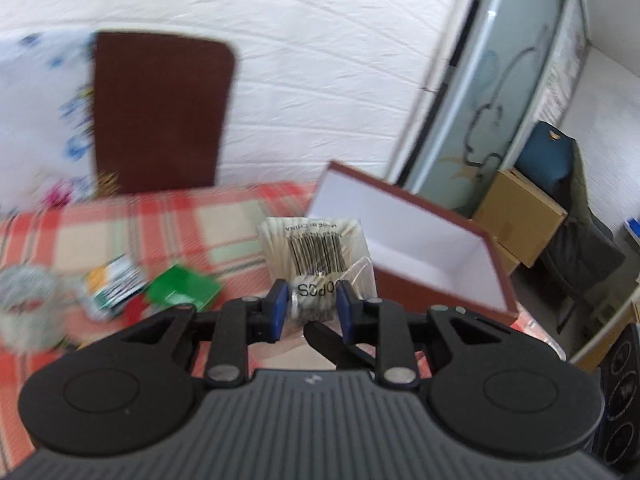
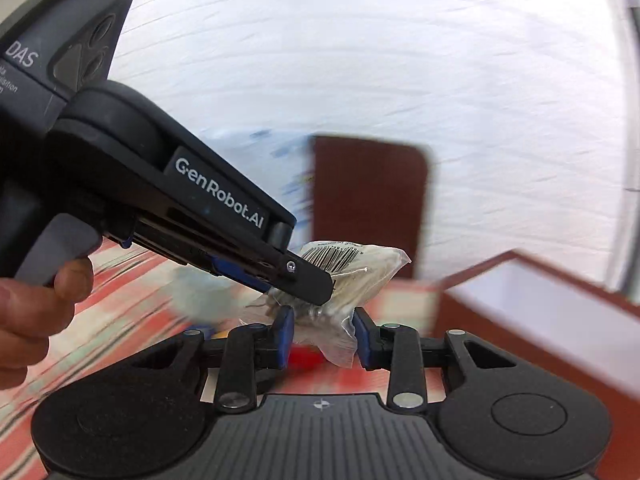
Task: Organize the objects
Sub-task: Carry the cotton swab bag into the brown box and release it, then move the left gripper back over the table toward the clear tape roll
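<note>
Fingers, left: left gripper [image 1: 312, 307] has its blue-padded fingers [image 1: 279, 307] narrowed onto the clear plastic bag of pale sticks with a barcode label [image 1: 318, 254], gripping its near, bunched end.
Fingers, right: right gripper [image 2: 323, 338] has its blue pads [image 2: 285, 334] set moderately apart on either side of the bag's lower corner [image 2: 340, 344]; whether they touch the plastic I cannot tell.
Bag position: held up off the worktop, between both grippers, just beside the open box.
Bag axis: in the left wrist view its long axis runs away from the fingers, barcode face up, print reading upside down.
Left wrist view only: green flat packet [image 1: 184, 288], yellow and white printed packet [image 1: 114, 282] and roll of clear tape [image 1: 26, 300], all blurred, lying on the red, cream and green checked cloth of the worktop [image 1: 120, 220].
Right wrist view only: the left gripper's black body marked GenRobot.AI [image 2: 180, 184], seen side-on, and the person's hand [image 2: 36, 300] on its grey trigger.
Both views: dark brown rounded chair back [image 1: 160, 112] behind the worktop; white sheet beyond.
Edges and room: red-brown open box with white inside [image 1: 420, 240] stands at the worktop's right edge, tilted in view, mouth open.
</note>
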`<state>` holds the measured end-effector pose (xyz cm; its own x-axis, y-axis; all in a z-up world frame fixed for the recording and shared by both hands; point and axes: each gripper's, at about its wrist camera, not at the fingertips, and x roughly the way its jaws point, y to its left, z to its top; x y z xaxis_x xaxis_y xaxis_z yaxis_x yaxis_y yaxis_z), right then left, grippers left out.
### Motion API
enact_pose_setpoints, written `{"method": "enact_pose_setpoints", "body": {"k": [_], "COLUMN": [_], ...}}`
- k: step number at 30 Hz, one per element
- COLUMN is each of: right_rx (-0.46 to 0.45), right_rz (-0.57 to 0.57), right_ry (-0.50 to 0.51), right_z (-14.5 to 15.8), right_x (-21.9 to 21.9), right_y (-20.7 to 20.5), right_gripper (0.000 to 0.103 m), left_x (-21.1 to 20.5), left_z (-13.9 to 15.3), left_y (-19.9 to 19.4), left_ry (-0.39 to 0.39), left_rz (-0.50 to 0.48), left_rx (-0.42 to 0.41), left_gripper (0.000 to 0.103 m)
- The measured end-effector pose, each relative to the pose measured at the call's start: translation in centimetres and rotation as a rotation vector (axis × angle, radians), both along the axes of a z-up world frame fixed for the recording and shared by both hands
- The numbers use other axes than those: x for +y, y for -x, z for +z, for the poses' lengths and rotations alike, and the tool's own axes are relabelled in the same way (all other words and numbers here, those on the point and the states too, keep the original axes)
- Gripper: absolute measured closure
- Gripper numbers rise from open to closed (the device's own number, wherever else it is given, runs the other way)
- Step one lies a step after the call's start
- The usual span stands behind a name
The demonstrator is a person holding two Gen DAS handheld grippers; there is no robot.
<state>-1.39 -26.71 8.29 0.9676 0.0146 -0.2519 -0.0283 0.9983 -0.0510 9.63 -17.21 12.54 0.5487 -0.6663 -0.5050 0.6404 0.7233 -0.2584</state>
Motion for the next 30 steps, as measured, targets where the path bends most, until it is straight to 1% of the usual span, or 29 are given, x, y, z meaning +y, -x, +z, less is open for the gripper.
{"method": "enact_pose_setpoints", "body": {"k": [3,7,10,12,13,14,15,16,17,21,23,24,26,27,28,30], "right_rx": [-0.031,-0.04,-0.018,0.023,0.048,0.069,0.077,0.067,0.048,-0.074,-0.101,-0.097,-0.056,-0.033,-0.008,0.0], "right_rz": [-0.095,-0.183,-0.212,-0.211,-0.209,-0.204,-0.205,-0.214,-0.229,-0.324,-0.356,-0.372,-0.407,-0.422,-0.434,-0.427], "right_ry": [-0.013,-0.035,-0.057,-0.076,-0.097,-0.125,-0.149,-0.159,-0.158,-0.137,-0.147,-0.153,-0.159,-0.171,-0.191,-0.229], "right_z": [0.9,1.3,0.8,0.2,-0.2,-0.4,-0.6,-0.6,-0.6,-0.4,-0.2,0.0,-0.1,-0.2,-0.6,-1.0], "right_x": [-3.9,-9.0,-12.4,-14.4,-15.4,-16.3,-17.2,-17.9,-18.6,-20.7,-21.5,-22.1,-22.9,-23.3,-23.4,-23.5], "right_y": [-0.4,-2.0,-3.9,-5.5,-6.3,-6.8,-7.2,-7.1,-7.2,-6.0,-6.1,-6.2,-6.6,-7.1,-6.4,-6.9], "right_gripper": [0.071,0.071,0.071,0.071,0.068,0.067,0.066,0.058,0.054,0.053,0.053,0.052,0.048,0.038,0.031,0.03], "left_x": [-4.5,-9.5,-12.1,-12.9,-13.1,-13.1,-13.1,-13.0,-13.1,-13.5,-13.8,-14.0,-14.5,-14.7,-15.0,-15.6], "left_z": [0.6,0.1,-0.8,-1.4,-1.7,-1.9,-1.9,-2.0,-2.1,-2.8,-3.2,-3.3,-3.3,-3.3,-3.2,-3.3], "left_y": [-1.1,-3.1,-4.7,-5.8,-6.3,-6.7,-7.0,-7.3,-7.6,-8.5,-8.3,-8.1,-7.9,-7.7,-7.7,-7.6], "left_ry": [-0.005,-0.026,-0.053,-0.064,-0.065,-0.061,-0.056,-0.056,-0.061,-0.081,-0.086,-0.094,-0.092,-0.086,-0.088,-0.115], "left_rz": [-0.053,-0.091,-0.092,-0.091,-0.086,-0.075,-0.06,-0.043,-0.017,0.11,0.138,0.151,0.176,0.184,0.187,0.186], "left_rx": [-0.037,-0.057,-0.047,-0.03,-0.02,-0.024,-0.043,-0.064,-0.086,-0.178,-0.218,-0.235,-0.267,-0.281,-0.291,-0.299], "left_gripper": [0.075,0.075,0.075,0.075,0.074,0.074,0.072,0.069,0.065,0.063,0.063,0.063,0.063,0.063,0.063,0.062]}}
